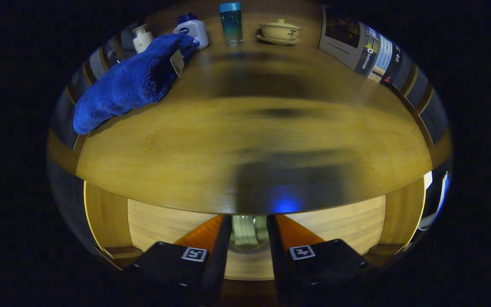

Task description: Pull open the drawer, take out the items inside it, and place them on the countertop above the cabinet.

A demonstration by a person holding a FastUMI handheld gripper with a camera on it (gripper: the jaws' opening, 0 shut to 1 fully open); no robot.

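Fingers of the gripper (249, 232) reach down past the front edge of the wooden table (245, 140) into the open drawer (164, 221), and a pale glass-like item (245, 232) stands between them; they sit close on either side of it, though I cannot tell whether both press on it. On the table, going left to right: a blue fluffy cloth (130, 83) lies at the far left, draped toward the back. Behind it stand a small cream bottle (142, 38) and a white lotion bottle (192, 30), then a tall blue-capped tumbler (231, 23), then a cream lidded bowl (280, 30) on its saucer. Printed boards (367, 49) lean at the far right.
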